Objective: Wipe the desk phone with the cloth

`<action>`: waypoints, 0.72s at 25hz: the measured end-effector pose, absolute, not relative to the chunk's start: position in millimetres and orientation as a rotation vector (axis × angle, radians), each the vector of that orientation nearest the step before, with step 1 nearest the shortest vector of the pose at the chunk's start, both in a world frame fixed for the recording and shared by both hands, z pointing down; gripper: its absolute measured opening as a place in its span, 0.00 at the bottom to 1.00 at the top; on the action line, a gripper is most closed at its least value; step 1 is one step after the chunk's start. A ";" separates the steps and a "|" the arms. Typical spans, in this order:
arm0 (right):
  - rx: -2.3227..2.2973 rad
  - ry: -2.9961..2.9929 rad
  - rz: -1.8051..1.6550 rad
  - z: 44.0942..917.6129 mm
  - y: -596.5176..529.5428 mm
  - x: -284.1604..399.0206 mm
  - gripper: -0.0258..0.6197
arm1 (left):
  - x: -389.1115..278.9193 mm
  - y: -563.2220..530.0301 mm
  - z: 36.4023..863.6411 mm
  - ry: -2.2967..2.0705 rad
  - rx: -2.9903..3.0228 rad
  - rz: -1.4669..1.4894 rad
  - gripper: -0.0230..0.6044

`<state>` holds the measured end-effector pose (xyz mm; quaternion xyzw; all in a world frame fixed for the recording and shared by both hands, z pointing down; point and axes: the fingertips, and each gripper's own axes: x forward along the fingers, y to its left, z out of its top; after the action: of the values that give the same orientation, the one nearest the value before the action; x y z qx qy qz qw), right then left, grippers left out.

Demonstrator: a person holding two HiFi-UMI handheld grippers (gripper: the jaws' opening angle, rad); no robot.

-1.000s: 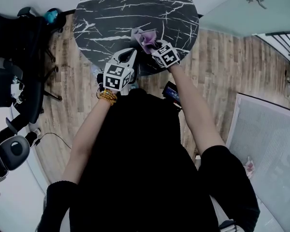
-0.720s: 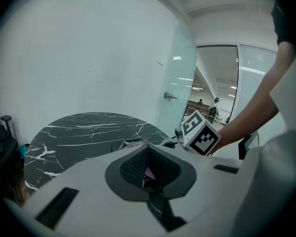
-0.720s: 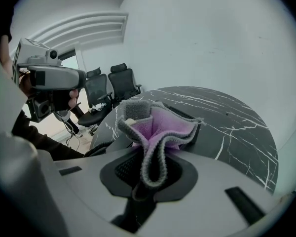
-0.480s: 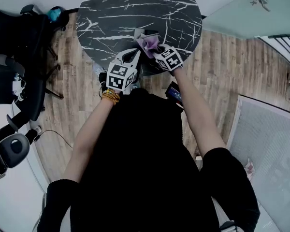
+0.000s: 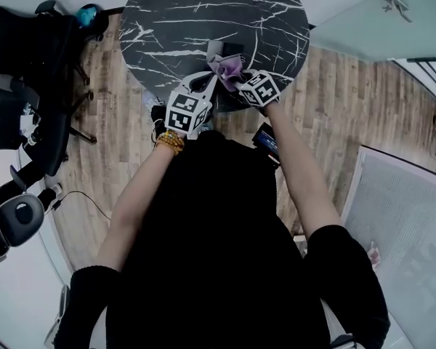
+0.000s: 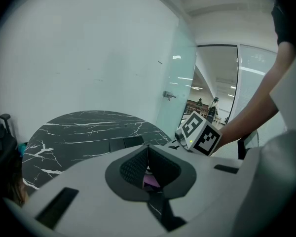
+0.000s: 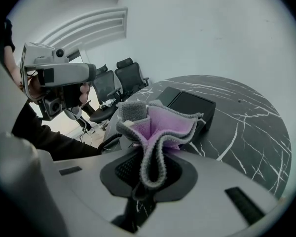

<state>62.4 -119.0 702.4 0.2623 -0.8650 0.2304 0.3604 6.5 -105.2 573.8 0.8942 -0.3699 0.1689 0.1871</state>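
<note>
Over the table (image 5: 174,20), right tool (image 7: 148,172) grips cloth (image 7: 163,125) masking the phone (image 7: 190,105); left tool (image 6: 148,166) closed

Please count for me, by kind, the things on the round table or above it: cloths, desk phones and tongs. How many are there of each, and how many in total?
cloth: 1
desk phone: 1
tongs: 2 (left tongs, shut; right tongs, shut on the cloth)
total: 4
</note>
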 end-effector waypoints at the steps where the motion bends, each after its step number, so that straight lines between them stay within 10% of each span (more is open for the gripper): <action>1: 0.669 -2.227 0.601 702.8 -117.7 61.3 0.12 | 5.5 -104.9 574.2 -1.042 2.515 0.476 0.06; 18: 0.578 -2.182 0.699 715.2 -93.8 57.3 0.12 | -1.3 -101.0 576.3 -1.039 2.508 0.480 0.06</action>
<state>57.3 -93.8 715.2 0.2262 -0.8544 0.2735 0.3795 -1.3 -101.0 576.3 0.8930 -0.3700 0.1709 0.1911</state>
